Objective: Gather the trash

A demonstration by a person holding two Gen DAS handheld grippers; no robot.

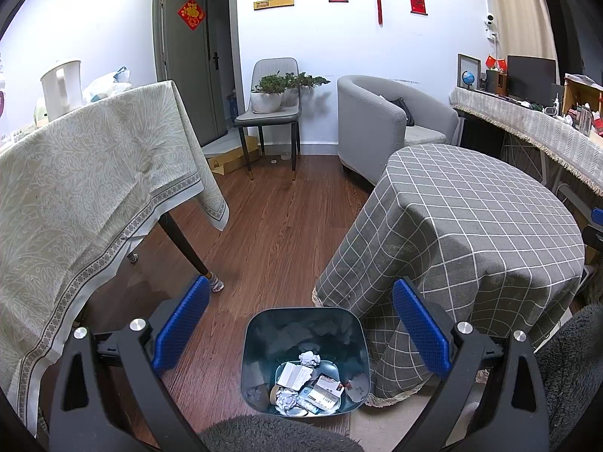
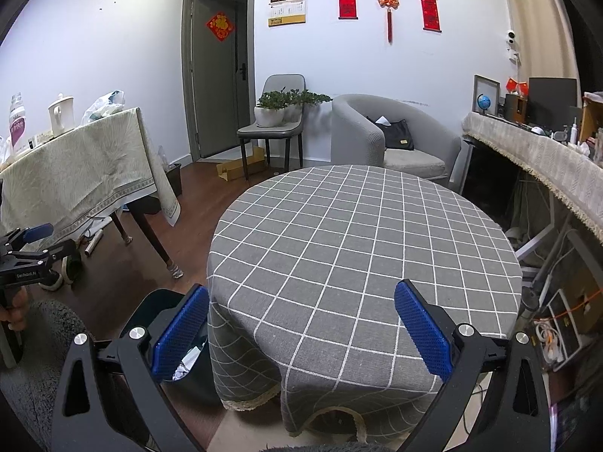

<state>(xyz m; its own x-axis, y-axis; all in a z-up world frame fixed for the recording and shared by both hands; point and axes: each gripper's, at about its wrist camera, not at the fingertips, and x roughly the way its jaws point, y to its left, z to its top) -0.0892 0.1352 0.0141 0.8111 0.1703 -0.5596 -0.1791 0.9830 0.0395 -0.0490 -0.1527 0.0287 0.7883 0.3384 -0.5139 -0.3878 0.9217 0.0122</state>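
A dark bin (image 1: 260,342) stands on the wood floor beside the round table with a grey checked cloth (image 1: 471,226). Inside it lie crumpled paper (image 1: 309,358), cards and wrappers (image 1: 312,391). My left gripper (image 1: 301,324) is open and empty, held above the bin. My right gripper (image 2: 301,324) is open and empty, over the near edge of the round table (image 2: 358,245), whose top is bare. The bin (image 2: 150,309) shows at lower left in the right wrist view, partly hidden by a finger. The left gripper (image 2: 30,241) also shows there at far left.
A table with a pale patterned cloth (image 1: 83,196) stands to the left, with a kettle (image 1: 62,88) on it. A chair with potted plants (image 1: 271,109), a grey armchair (image 1: 380,120) and a cluttered desk (image 1: 535,116) line the back and right.
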